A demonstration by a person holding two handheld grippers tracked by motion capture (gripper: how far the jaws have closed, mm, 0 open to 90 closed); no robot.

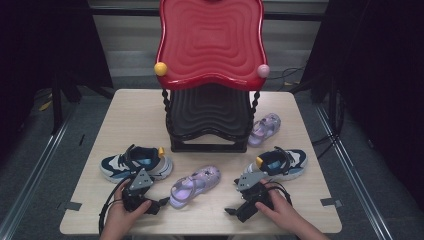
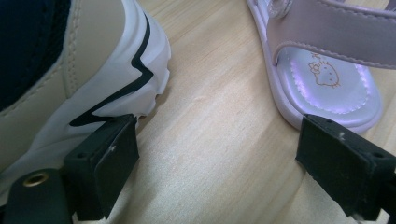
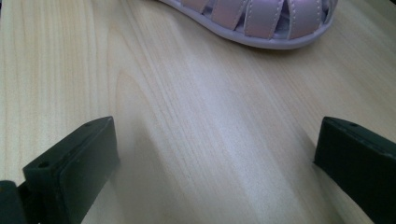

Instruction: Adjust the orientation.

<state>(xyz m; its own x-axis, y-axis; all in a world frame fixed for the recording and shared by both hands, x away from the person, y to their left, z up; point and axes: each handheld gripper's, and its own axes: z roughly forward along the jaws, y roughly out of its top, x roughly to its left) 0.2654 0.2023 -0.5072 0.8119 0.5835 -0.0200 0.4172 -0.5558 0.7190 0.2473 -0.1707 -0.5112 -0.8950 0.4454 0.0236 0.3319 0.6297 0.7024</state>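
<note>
Sneakers and sandals lie spread over the wooden table (image 1: 135,107) in front of me, around a two-tier rack (image 1: 210,100) with a red top shelf and a black lower one. My left gripper (image 1: 162,203) rests low at the near edge, jaws wide with only bare wood between them. In the left gripper view one jaw sits right at the white sole of the navy-and-cream sneaker (image 2: 70,70), the other just beside the heel of the lilac sandal (image 2: 322,65), which carries a small cat print on its insole; I cannot tell whether either jaw is touching. From the high view that sneaker (image 1: 135,164) lies left of the rack's foot, the sandal (image 1: 195,184) between my two hands. My right gripper (image 1: 231,212) is fully spread as well, nothing in its grip, pointed across the bare tabletop toward the sandal's strapped toe (image 3: 252,21). A second sneaker (image 1: 280,164) lies just beyond my right hand (image 1: 280,207), and a second sandal (image 1: 264,129) leans by the rack's right leg.
</note>
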